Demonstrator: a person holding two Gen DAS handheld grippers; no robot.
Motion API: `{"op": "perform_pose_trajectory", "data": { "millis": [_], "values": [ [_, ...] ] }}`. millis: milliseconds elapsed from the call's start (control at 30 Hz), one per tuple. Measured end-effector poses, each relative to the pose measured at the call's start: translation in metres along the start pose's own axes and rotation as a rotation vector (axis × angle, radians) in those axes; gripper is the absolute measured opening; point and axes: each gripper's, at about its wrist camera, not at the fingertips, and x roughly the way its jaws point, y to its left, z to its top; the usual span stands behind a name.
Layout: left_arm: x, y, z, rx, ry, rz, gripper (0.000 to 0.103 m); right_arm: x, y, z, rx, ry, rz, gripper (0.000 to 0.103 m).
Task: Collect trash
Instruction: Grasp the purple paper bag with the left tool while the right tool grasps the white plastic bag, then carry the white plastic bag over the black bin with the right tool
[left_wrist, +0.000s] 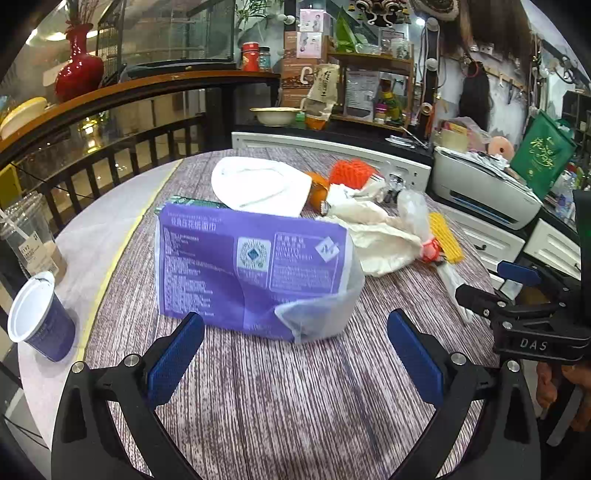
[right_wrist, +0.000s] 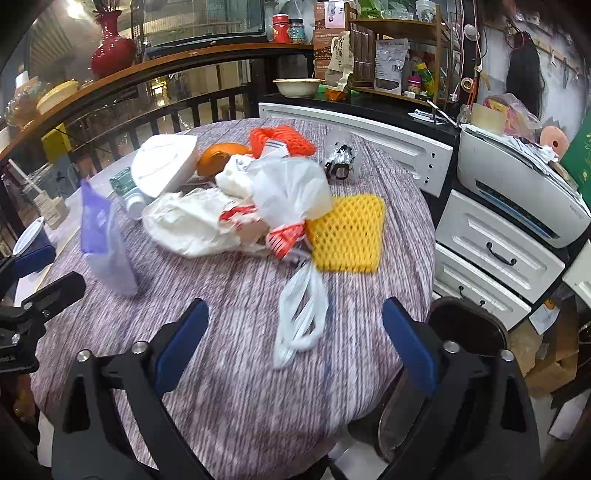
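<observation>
A round table with a wood-grain cloth (left_wrist: 295, 413) holds a heap of trash. A purple tissue pack (left_wrist: 251, 266) stands just ahead of my left gripper (left_wrist: 295, 325), which is open and empty. My right gripper (right_wrist: 295, 306) is open too, and a thin white plastic bag (right_wrist: 301, 321) lies flat on the cloth between and just beyond its fingers, untouched. Behind the bag are a yellow foam net (right_wrist: 345, 236), crumpled white bags (right_wrist: 195, 225), an orange foam net (right_wrist: 284, 140), an orange (right_wrist: 221, 157) and a white paper bowl (right_wrist: 162, 168).
A blue paper cup (left_wrist: 40, 317) and a clear plastic cup with a straw (left_wrist: 29, 236) stand at the table's left edge. White drawers (right_wrist: 498, 254) and a printer (right_wrist: 517, 192) flank the right side. A dark round container (right_wrist: 465, 332) sits below the table's right edge.
</observation>
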Motion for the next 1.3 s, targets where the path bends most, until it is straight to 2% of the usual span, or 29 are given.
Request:
{"op": "perform_pose_trajectory", "data": {
  "millis": [67,333,400,467,500,533,633,700,767,833,1100,1133,1300],
  "values": [
    [0.005,-0.004,0.003,-0.001,0.007,0.022,0.098,0.009,-0.003,0.008,-0.008,-0.002,-0.006,0.082],
    [0.03,-0.016,0.005,-0.037,0.064,0.114,0.098,0.045,-0.003,0.026,-0.081,0.027,-0.008,0.063],
    [0.035,-0.016,0.006,-0.053,0.064,0.136,0.098,0.052,0.0,0.027,-0.105,0.031,-0.021,0.054],
    [0.039,-0.016,0.009,-0.07,0.066,0.138,0.097,0.057,0.0,0.027,-0.107,0.042,-0.015,0.038],
    [0.04,-0.017,0.01,-0.075,0.067,0.136,0.095,0.059,0.0,0.027,-0.107,0.047,-0.013,0.033],
    [0.041,-0.017,0.01,-0.08,0.068,0.137,0.089,0.059,0.0,0.026,-0.107,0.047,-0.013,0.025],
    [0.043,-0.013,0.009,-0.103,0.082,0.124,0.07,0.054,0.0,0.025,-0.1,0.035,0.01,0.021],
    [0.042,-0.009,0.006,-0.118,0.088,0.101,0.067,0.048,-0.001,0.023,-0.097,0.022,0.021,0.018],
    [0.037,-0.007,0.004,-0.129,0.074,0.082,0.056,0.043,0.0,0.022,-0.095,0.013,0.028,0.017],
    [0.031,-0.003,0.002,-0.132,0.06,0.068,0.05,0.038,0.0,0.02,-0.087,0.004,0.039,0.016],
    [0.002,0.02,-0.008,-0.184,-0.007,-0.033,0.035,0.009,0.004,0.011,-0.087,-0.05,0.054,0.015],
    [-0.003,0.021,-0.008,-0.18,-0.02,-0.036,0.03,0.006,0.004,0.01,-0.089,-0.056,0.054,0.015],
    [-0.029,0.023,-0.009,-0.16,-0.093,-0.061,0.028,-0.015,0.004,0.003,-0.082,-0.089,0.07,0.015]
  ]
}}
